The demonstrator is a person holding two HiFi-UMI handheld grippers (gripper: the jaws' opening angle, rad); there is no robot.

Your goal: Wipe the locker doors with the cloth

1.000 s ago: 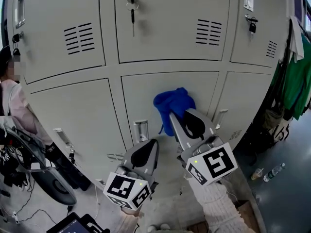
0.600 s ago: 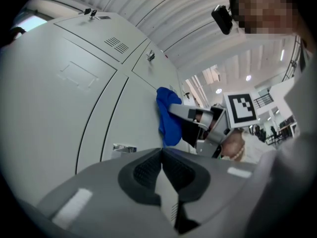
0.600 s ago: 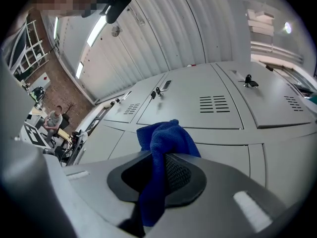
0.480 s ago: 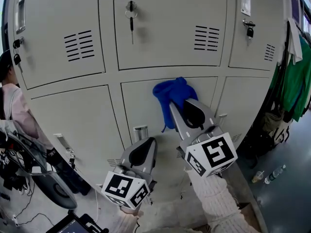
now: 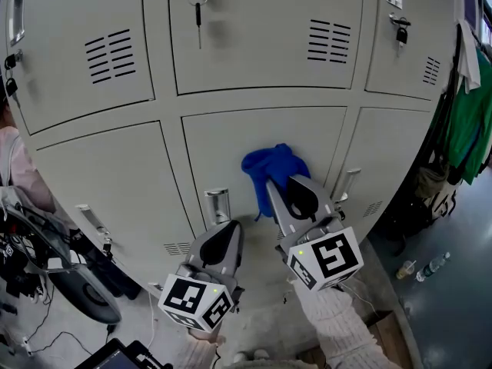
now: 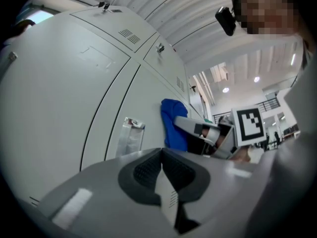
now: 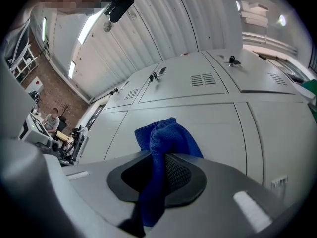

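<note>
A blue cloth [image 5: 273, 166] is pressed against the middle lower locker door [image 5: 223, 141], a pale grey panel. My right gripper [image 5: 274, 183] is shut on the cloth, which bunches out past the jaws [image 7: 166, 138] and hangs down between them. In the right gripper view, the right gripper [image 7: 159, 175] points at the door [image 7: 223, 128]. My left gripper [image 5: 229, 227] is held lower and to the left, close to the door's metal handle [image 5: 217, 204], shut with nothing in it [image 6: 162, 171]. The left gripper view also shows the cloth [image 6: 172, 125] and the right gripper [image 6: 205, 132].
Upper locker doors carry vents, a key [image 5: 197, 2] and a padlock [image 5: 400, 35]. Green garments [image 5: 470, 125] hang at the right. A person's pink sleeve [image 5: 15, 171] and cabled equipment [image 5: 54, 260] are at the left. Bottles [image 5: 432, 267] stand on the floor at the right.
The right gripper slid the cloth up to the door's top edge, then back down to its middle. The left gripper stayed shut, low beside the handle.
</note>
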